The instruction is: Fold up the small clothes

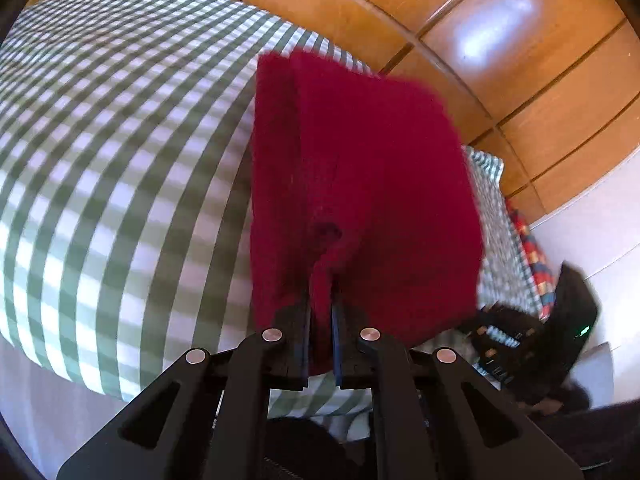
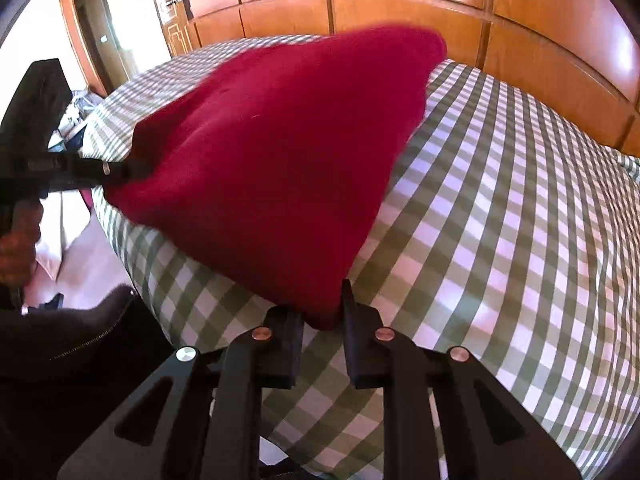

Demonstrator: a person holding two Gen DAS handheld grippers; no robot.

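Note:
A dark red garment point(image 1: 360, 184) hangs lifted above a bed with a green and white checked cover point(image 1: 120, 140). My left gripper point(image 1: 321, 300) is shut on its near edge, with red cloth pinched between the jaws. In the right wrist view the same garment point(image 2: 272, 152) stretches between both grippers above the checked cover point(image 2: 500, 220). My right gripper point(image 2: 323, 312) is shut on one corner of it. The left gripper point(image 2: 120, 170) shows at the left, gripping the other end. The right gripper point(image 1: 532, 332) shows at the lower right of the left wrist view.
Wooden wardrobe panels point(image 2: 400, 8) run behind the bed. A doorway point(image 2: 120, 20) is at the far left. A checked pillow point(image 1: 488, 200) and a multicoloured cloth point(image 1: 536, 256) lie near the bed's edge. A dark bag point(image 2: 72, 340) sits by the bedside.

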